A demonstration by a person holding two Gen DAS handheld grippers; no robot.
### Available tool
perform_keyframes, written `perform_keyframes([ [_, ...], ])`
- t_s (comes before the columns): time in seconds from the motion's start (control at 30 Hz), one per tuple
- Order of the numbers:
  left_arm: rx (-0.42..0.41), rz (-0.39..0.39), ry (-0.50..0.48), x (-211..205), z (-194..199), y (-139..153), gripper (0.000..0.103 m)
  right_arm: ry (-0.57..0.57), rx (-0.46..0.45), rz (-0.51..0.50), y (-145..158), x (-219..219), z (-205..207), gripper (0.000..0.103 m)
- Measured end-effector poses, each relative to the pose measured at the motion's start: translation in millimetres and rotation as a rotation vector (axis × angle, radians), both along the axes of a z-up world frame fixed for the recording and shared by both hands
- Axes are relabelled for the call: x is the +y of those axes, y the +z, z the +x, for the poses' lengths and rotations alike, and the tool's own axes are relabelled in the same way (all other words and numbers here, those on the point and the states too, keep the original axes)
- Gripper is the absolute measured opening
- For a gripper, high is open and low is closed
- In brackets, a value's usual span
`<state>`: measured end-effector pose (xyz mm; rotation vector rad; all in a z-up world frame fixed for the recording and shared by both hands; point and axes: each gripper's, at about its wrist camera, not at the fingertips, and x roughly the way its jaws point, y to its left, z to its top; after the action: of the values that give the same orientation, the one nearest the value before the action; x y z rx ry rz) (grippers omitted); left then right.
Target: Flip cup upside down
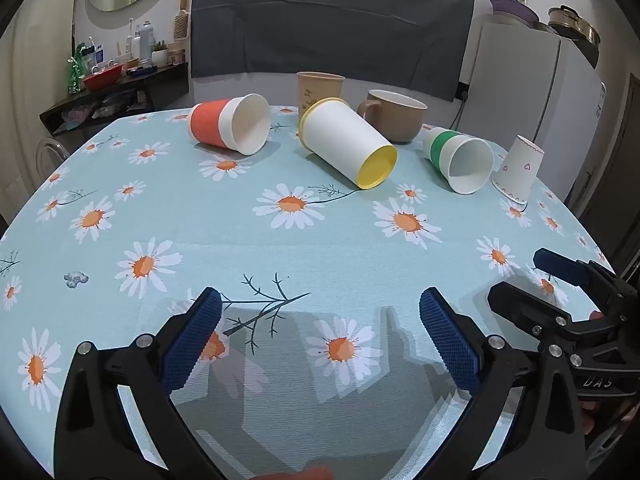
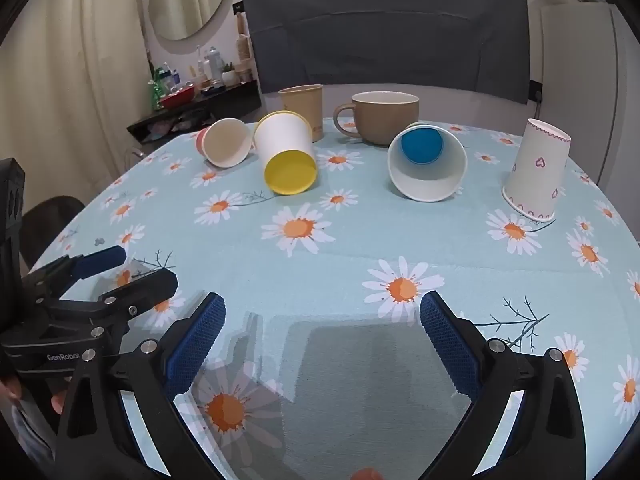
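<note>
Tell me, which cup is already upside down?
The white cup with purple hearts, far right. It stands rim-down; three cups lie sideways, two stand upright.

Legible markings, both wrist views.
"GenRobot" in white on black body of left gripper (image 2: 116, 276), seen in right wrist view; "DAS" on black body of right gripper (image 1: 532, 276), seen in left wrist view. Print on tan paper cup (image 1: 318, 94) too small to read.
</note>
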<state>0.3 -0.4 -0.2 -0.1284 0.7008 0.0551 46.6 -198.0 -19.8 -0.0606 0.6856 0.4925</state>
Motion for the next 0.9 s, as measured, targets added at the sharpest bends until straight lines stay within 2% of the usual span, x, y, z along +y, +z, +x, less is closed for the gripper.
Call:
perform_keyframes([
  [0.13,-0.001,-0.004,0.004,-0.3,0.6,0.0,0.097,0.002,-0.013,-0.034,0.3,2.7,-1.6,0.094],
  [0.47,-0.004,-0.015,-0.006,-1.9,4.3,-6.1,0.097,0.018,0.025,-0.021,-4.2,3.5,3.4,0.094],
  [0.9,0.003,-0.028,-0.011,-0.3,2.7,-4.0,0.097,0.021,0.016,-0.037,-5.4,7.1,2.1,0.094],
])
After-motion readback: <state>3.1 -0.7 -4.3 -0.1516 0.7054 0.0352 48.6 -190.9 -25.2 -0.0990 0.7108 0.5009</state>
